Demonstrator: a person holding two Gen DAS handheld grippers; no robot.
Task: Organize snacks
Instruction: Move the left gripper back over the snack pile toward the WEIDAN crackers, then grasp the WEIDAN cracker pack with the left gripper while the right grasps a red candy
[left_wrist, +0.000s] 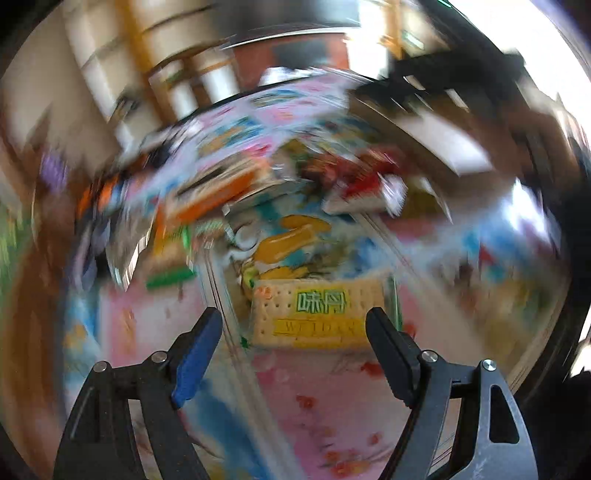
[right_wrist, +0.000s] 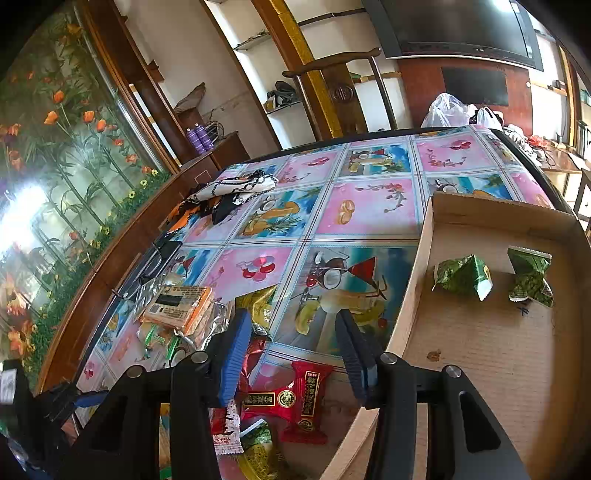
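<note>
The left wrist view is smeared by motion. My left gripper (left_wrist: 294, 319) stands open above the flowery tablecloth (left_wrist: 317, 410). A beige cracker packet (left_wrist: 317, 314) with green characters lies just beyond its tips, and neither pad touches it. In the right wrist view my right gripper (right_wrist: 291, 323) is open and low over the table. Red snack packets (right_wrist: 295, 398) lie on the cloth under the gap between its fingers, not pinched. To the right is a shallow cardboard tray (right_wrist: 417, 280) with two green packets (right_wrist: 461, 275) inside.
An orange packet (right_wrist: 177, 302) on foil wrappers, a yellow-green packet (right_wrist: 258, 299), glasses (right_wrist: 147, 266) and a patterned scarf (right_wrist: 236, 188) lie left of the right gripper. White plastic bags (right_wrist: 447, 110) and a wooden chair (right_wrist: 332, 66) stand at the far edge.
</note>
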